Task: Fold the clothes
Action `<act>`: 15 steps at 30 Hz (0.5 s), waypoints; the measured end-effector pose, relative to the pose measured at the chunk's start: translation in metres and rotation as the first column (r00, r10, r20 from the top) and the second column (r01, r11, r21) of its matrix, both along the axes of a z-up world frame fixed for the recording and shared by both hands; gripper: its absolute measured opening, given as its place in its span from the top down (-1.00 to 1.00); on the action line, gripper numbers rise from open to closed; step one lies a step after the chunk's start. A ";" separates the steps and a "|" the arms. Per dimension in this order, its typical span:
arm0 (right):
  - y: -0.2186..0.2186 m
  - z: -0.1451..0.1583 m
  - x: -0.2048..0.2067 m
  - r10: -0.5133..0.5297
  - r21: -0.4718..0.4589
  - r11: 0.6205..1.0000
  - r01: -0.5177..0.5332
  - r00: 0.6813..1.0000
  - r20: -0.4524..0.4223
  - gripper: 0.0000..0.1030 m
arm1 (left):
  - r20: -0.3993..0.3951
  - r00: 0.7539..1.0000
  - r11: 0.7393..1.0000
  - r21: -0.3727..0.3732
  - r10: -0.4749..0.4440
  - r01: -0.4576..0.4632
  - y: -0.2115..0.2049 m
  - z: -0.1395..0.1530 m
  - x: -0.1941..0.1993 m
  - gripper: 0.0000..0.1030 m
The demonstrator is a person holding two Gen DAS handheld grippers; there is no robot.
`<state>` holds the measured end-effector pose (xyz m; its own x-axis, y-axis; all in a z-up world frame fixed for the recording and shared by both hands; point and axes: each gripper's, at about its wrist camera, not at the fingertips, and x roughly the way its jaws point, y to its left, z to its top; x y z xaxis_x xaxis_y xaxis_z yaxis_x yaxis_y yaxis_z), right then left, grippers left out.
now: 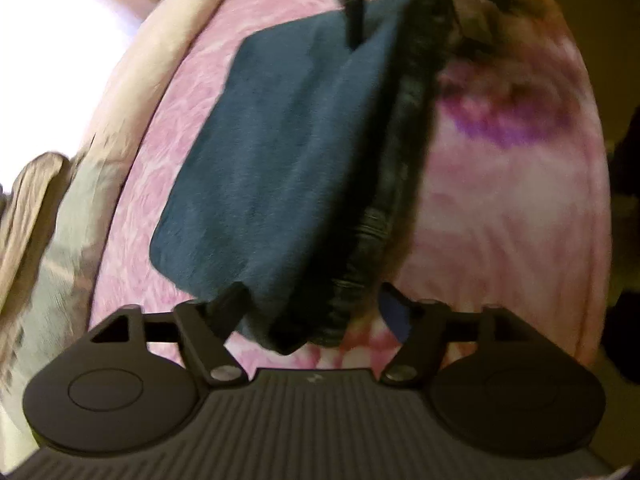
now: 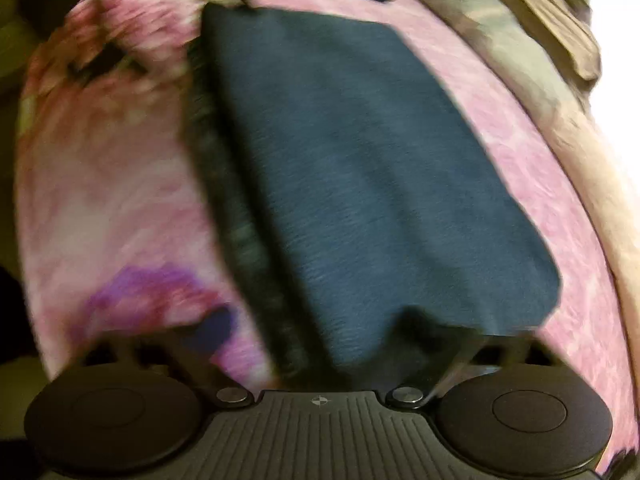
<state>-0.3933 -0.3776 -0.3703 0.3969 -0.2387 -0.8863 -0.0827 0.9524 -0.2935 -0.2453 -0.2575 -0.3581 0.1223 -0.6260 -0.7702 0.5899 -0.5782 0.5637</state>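
Folded dark teal garment [image 1: 280, 160], soft and fuzzy with a black ribbed edge, lies on a pink floral bedspread [image 1: 500, 208]. No writing is readable; both views are blurred. Left gripper [image 1: 312, 312] stands wide open, one finger touching the cloth's corner. Right gripper [image 2: 340, 340] also spread wide, cloth draping over one finger.

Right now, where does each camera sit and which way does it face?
Left wrist: on the left gripper, looking along its open fingers at the dark blue garment on the pink floral bedspread.
Right wrist: on the right gripper, facing the same garment from its opposite end; its fingers show.
Shared: garment, bedspread, beige bedding.
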 end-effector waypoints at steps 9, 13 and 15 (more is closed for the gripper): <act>-0.018 0.035 -0.001 -0.070 0.098 0.993 0.069 0.998 0.007 -0.02 | 0.150 0.989 1.000 0.009 -0.015 0.014 -0.024 -0.030 -0.012 -0.15; -0.008 0.035 -0.011 -0.062 0.065 0.996 0.062 0.998 0.010 -0.82 | 0.060 0.998 0.999 0.036 0.012 -0.015 -0.025 -0.010 0.002 0.13; 0.006 0.026 -0.024 -0.004 0.019 1.000 0.003 1.000 0.016 -0.85 | -0.028 0.998 0.996 0.068 0.056 -0.054 -0.035 0.004 0.013 0.15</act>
